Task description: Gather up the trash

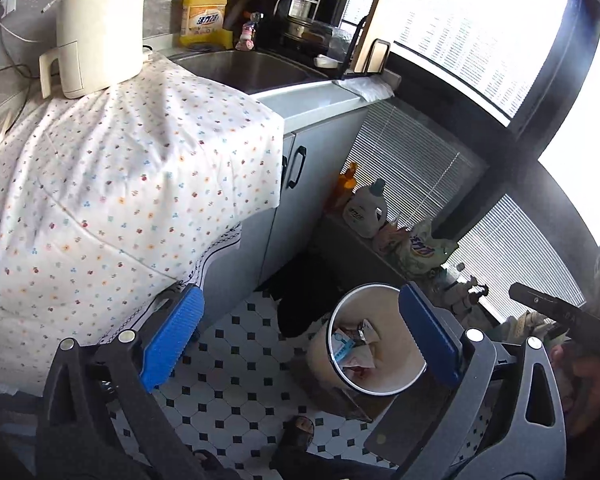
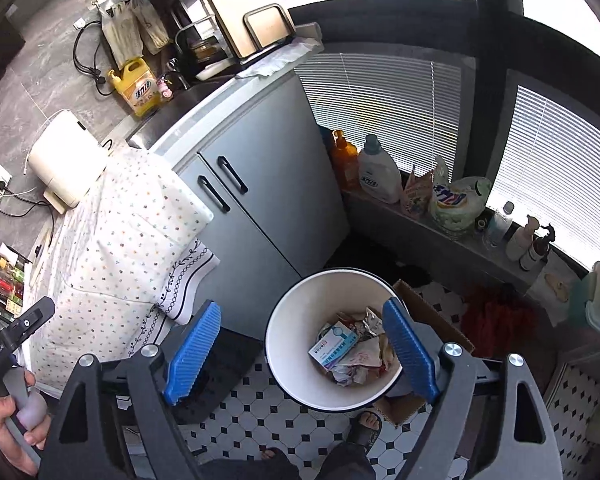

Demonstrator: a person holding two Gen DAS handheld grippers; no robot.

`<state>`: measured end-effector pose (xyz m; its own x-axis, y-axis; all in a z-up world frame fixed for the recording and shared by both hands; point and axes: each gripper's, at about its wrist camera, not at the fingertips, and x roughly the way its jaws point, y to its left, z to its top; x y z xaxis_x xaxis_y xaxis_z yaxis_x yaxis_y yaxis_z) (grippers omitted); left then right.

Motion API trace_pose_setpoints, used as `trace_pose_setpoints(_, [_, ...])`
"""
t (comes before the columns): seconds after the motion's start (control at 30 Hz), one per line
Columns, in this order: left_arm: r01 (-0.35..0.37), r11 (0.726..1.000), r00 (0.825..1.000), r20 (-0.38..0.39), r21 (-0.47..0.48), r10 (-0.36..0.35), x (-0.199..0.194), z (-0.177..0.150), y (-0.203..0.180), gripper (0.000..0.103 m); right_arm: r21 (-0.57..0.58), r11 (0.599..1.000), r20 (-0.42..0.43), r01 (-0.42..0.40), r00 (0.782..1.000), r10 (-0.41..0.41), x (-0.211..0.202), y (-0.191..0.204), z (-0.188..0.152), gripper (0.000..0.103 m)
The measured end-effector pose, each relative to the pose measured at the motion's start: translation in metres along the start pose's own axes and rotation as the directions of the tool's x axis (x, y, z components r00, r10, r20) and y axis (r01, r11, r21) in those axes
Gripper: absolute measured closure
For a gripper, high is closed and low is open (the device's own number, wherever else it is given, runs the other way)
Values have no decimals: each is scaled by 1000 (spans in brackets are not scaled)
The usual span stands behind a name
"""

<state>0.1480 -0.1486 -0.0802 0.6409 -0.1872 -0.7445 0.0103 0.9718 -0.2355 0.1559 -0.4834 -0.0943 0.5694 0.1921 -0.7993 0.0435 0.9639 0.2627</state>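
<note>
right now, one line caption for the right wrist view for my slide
Open right tongs hang empty above a white bin of crumpled trash on a tiled kitchen floor.

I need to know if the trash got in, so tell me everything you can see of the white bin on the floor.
The white bin is a round, open-topped bucket with a dark rim, smooth like plastic, cream inside. It stands tilted on the black-and-white tiled floor, beside the grey cabinet and against a cardboard box. At its bottom lies crumpled paper and wrappers, with a small blue-and-white carton on top. Neither gripper touches it.
</note>
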Motion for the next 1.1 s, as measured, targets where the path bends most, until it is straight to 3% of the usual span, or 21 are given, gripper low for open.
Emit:
trace_pose_setpoints(0.13, [-1, 1000, 1000, 20, 4, 1, -29, 11, 32, 6, -7, 1000, 52, 22, 998, -22, -17, 40, -1, 8])
trace_pose_setpoints(0.53, [-63, 997, 991, 117, 33, 59, -131, 22, 113, 6, -13, 1000, 120, 0, 993, 1, -64, 156, -33, 8])
trace_pose_setpoints(0.83, [-60, 998, 981, 187, 27, 54, -196, 13, 146, 6, -68, 997, 153, -26, 988, 36, -105, 223, -61, 8])
trace_pose_setpoints(1.1, [-66, 997, 975, 216, 44, 55, -235, -5, 153, 6, -107, 993, 211, -51, 975, 73, -150, 247, -84, 8])
